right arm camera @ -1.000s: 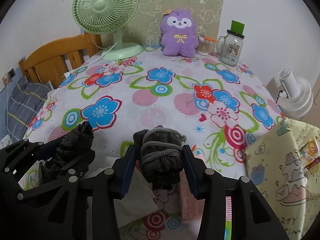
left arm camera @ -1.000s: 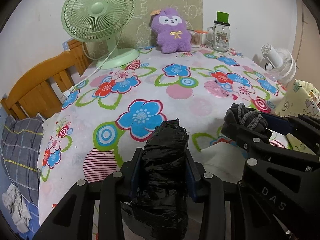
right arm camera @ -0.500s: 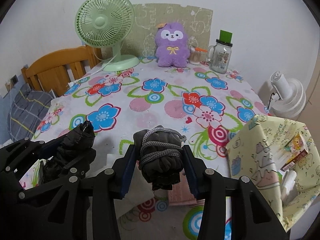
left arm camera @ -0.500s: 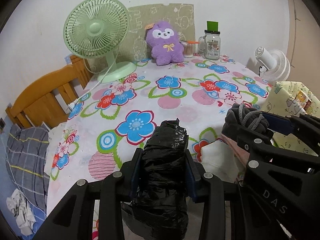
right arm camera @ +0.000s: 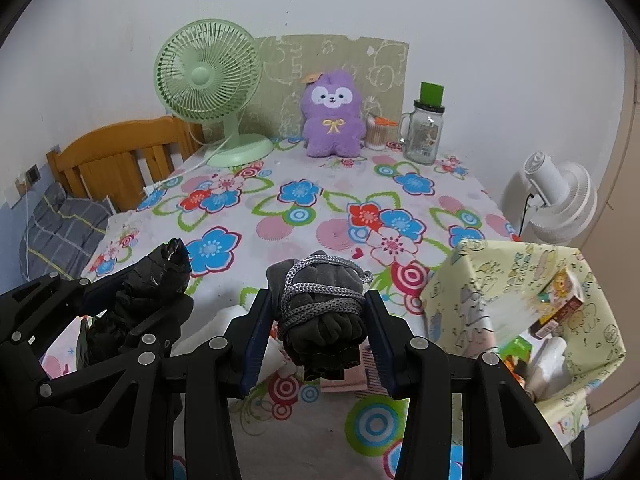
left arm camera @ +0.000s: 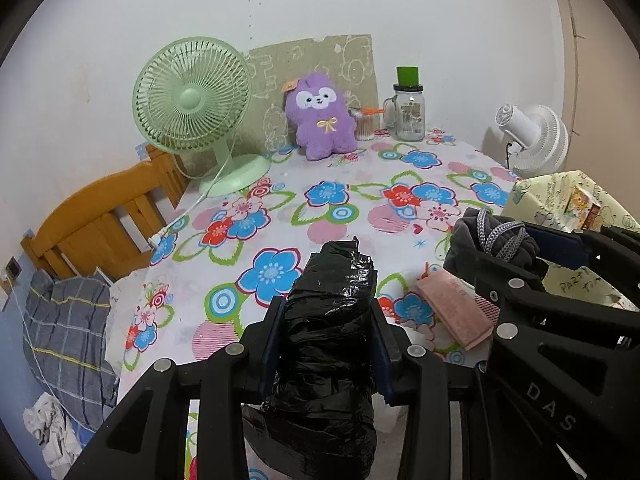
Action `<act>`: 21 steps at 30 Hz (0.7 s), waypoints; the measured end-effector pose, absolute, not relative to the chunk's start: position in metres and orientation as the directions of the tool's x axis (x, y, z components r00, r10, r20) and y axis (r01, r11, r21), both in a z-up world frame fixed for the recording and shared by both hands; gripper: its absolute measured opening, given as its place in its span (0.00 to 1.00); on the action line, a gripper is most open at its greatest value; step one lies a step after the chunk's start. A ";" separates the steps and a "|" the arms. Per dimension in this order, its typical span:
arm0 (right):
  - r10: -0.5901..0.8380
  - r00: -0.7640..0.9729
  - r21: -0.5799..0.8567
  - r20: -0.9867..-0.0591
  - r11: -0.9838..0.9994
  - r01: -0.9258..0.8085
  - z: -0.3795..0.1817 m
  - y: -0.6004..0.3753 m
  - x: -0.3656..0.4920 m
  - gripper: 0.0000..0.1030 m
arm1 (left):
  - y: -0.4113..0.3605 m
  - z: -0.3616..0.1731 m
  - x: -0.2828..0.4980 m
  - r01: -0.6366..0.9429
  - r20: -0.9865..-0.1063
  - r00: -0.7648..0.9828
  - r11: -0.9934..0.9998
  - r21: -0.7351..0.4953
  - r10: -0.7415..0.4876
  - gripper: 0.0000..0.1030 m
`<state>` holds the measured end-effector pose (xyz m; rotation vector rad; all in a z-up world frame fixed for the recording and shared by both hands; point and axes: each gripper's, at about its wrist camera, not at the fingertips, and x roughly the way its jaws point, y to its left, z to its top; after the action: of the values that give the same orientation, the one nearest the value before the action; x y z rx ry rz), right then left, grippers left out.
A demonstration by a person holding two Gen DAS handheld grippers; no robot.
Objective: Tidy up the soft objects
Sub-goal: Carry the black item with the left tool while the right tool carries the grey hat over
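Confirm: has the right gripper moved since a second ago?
Yes. The right gripper has pulled back and up: the purple plush shrank and the yellow bag came into view.

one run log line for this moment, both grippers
left gripper: shut on black plastic bundle | right gripper: shut on grey cord-tied bundle | both above table

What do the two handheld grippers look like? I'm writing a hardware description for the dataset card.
Both are matte black plastic with angular, cut-out linkage arms joined by round silver rivets. The left gripper and right gripper each carry two flat blue finger pads. White raised letters "DAS" mark the right gripper's body, seen in the left wrist view. No cables, sleeves or hands are visible.
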<state>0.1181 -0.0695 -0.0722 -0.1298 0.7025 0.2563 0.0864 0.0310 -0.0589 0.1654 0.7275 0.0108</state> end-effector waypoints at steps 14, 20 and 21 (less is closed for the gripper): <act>0.170 0.761 -0.036 -0.626 0.969 -0.245 -0.044 -0.094 0.098 0.48 | 0.011 -0.031 0.068 0.074 -0.628 0.777 0.988 0.134 0.027 0.38; 0.160 0.778 -0.041 -0.607 0.972 -0.231 -0.030 -0.107 0.088 0.48 | -0.001 -0.021 0.063 0.090 -0.614 0.789 0.988 0.125 0.005 0.39; 0.158 0.781 -0.041 -0.605 0.973 -0.229 -0.028 -0.109 0.086 0.48 | -0.002 -0.020 0.062 0.093 -0.612 0.791 0.988 0.124 0.002 0.39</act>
<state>0.0860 -0.1092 -0.0282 -0.1145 0.6424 0.2096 0.0622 -0.0024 -0.0196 0.1510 0.6576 -0.0494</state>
